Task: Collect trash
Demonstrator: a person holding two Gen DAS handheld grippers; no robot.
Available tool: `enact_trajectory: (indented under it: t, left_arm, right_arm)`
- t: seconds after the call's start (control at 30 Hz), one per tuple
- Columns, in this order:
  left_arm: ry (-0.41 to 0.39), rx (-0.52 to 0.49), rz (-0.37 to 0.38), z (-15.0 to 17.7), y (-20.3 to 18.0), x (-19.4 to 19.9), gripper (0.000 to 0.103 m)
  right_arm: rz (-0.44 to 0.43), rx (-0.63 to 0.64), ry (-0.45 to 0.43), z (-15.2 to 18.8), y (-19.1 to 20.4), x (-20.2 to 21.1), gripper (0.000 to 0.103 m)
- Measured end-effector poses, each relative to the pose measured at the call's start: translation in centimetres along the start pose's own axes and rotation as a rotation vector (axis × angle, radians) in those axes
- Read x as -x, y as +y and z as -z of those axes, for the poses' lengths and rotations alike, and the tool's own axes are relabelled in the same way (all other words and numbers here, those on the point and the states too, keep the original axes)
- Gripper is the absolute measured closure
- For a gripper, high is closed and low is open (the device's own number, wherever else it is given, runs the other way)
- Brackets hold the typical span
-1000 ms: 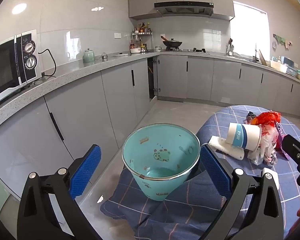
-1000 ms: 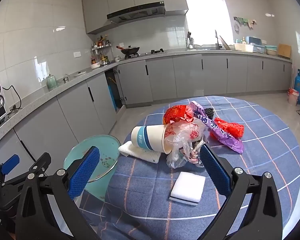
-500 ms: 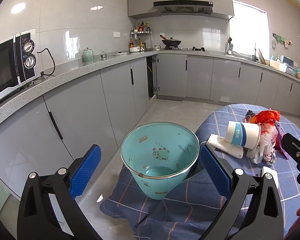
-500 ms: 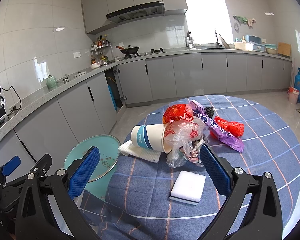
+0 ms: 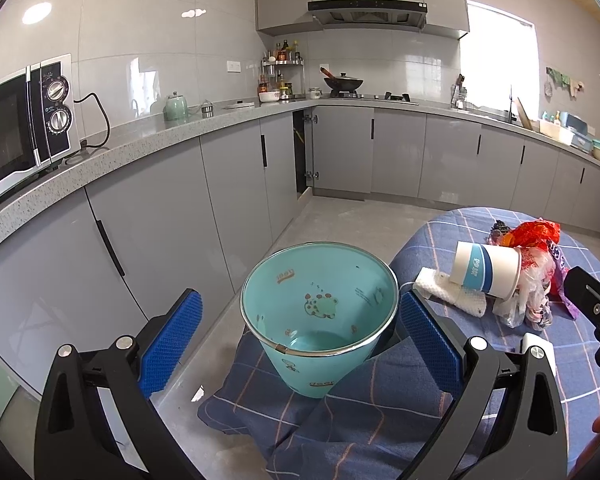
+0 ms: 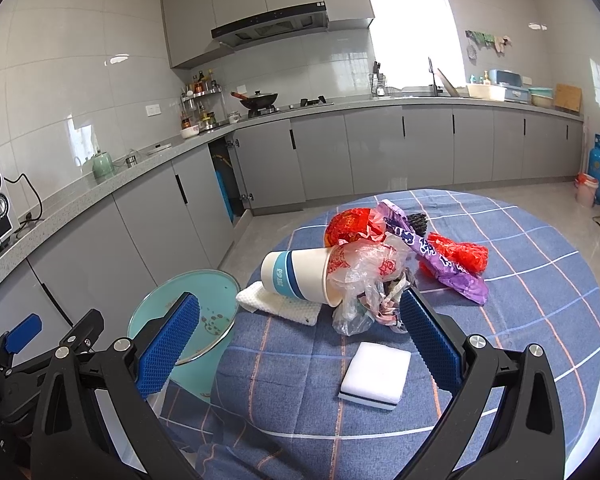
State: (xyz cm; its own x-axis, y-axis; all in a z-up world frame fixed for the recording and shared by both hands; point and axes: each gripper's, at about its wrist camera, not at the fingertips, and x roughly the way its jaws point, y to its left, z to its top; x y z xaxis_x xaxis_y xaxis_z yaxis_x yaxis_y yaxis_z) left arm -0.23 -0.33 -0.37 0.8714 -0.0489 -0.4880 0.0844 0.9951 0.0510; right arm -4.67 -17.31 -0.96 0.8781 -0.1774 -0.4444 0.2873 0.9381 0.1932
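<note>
1. Left wrist view: the left gripper point(image 5: 300, 334) is wide open and holds nothing; its blue padded fingers point(image 5: 172, 336) stand on either side of the round teal plastic trash bin point(image 5: 320, 312), apart from it.
2. The bin stands beside the round table with blue checked cloth point(image 6: 540, 300).
3. Right wrist view: the right gripper point(image 6: 298, 342) is also wide open and empty, pointing at the pile.
4. A white paper cup with blue band point(image 6: 300, 278) lies on its side on a white cloth point(image 6: 278, 304), against crumpled plastic bags point(image 6: 368, 276).
5. A white rectangular sponge point(image 6: 376, 376) lies between the right fingers.

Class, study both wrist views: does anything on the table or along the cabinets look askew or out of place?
The paper cup lies on its side against crumpled plastic bags, resting on a white cloth. A cabinet door near the stove stands ajar. The teal bin looks empty.
</note>
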Motion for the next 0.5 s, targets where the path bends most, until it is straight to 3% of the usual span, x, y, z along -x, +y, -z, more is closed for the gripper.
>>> enact_trajectory:
  t: [0.5]
  left_arm:
    - [0.003,0.0,0.002,0.05,0.2,-0.26,0.006]
  right_arm:
    - [-0.001,0.004,-0.005,0.05,0.03,0.05,0.004]
